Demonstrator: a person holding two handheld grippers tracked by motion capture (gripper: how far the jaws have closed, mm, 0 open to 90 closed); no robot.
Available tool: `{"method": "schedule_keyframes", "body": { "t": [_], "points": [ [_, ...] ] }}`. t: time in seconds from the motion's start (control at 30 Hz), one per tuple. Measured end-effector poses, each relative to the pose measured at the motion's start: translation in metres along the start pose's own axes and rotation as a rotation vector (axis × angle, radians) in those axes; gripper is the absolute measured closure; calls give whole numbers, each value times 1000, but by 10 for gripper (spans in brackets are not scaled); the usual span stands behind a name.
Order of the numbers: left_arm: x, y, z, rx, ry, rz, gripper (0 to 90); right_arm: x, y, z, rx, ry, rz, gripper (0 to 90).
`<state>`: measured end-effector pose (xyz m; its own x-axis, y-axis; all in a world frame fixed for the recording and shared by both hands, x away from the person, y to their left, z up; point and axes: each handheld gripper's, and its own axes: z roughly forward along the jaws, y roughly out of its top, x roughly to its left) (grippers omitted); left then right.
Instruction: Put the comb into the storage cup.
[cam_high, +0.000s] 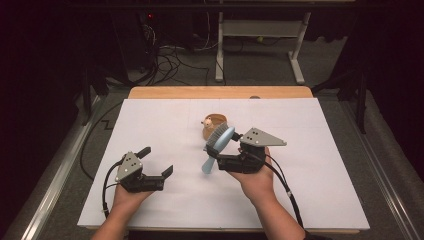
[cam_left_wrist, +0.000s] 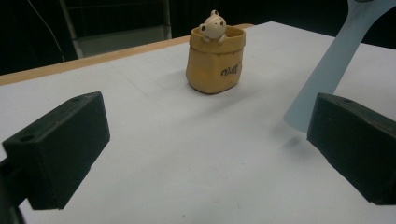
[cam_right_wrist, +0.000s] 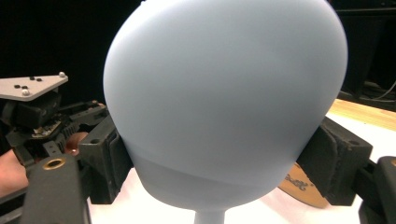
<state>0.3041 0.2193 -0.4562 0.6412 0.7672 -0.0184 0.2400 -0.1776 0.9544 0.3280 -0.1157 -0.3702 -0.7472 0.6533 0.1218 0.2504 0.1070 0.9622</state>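
light: bright tabletop, dark surroundings | shadows: soft | blur: slight, close-up

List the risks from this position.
1. The right gripper clamps the pale blue hairbrush by its broad head, with the handle hanging free; it could twist or slip.
2. The small pouch-shaped cup stands just behind the brush; a swing might tip it.

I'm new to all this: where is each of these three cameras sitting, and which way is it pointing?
High view: above the person's side, looking forward and down on the white table; both forearms, left claw and right claw show.
Left gripper view: on the left claw, looking across at the tan sack-shaped pot; its open jaws show.
Right gripper view: on the right claw, facing the pale blue plastic hairbrush it clamps.
All three share the brush.
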Motion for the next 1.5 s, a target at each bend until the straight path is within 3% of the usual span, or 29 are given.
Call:
{"method": "schedule_keyframes", "body": {
  "t": [0.53,1.5],
  "points": [
    [12,-1,-9,-17,36,-15,0,-13,-7,-21,-2,-50,-3,210],
    [12,-3,-8,-18,9,-8,0,-47,-12,-59,-6,-157,11,210]
  ]
}}
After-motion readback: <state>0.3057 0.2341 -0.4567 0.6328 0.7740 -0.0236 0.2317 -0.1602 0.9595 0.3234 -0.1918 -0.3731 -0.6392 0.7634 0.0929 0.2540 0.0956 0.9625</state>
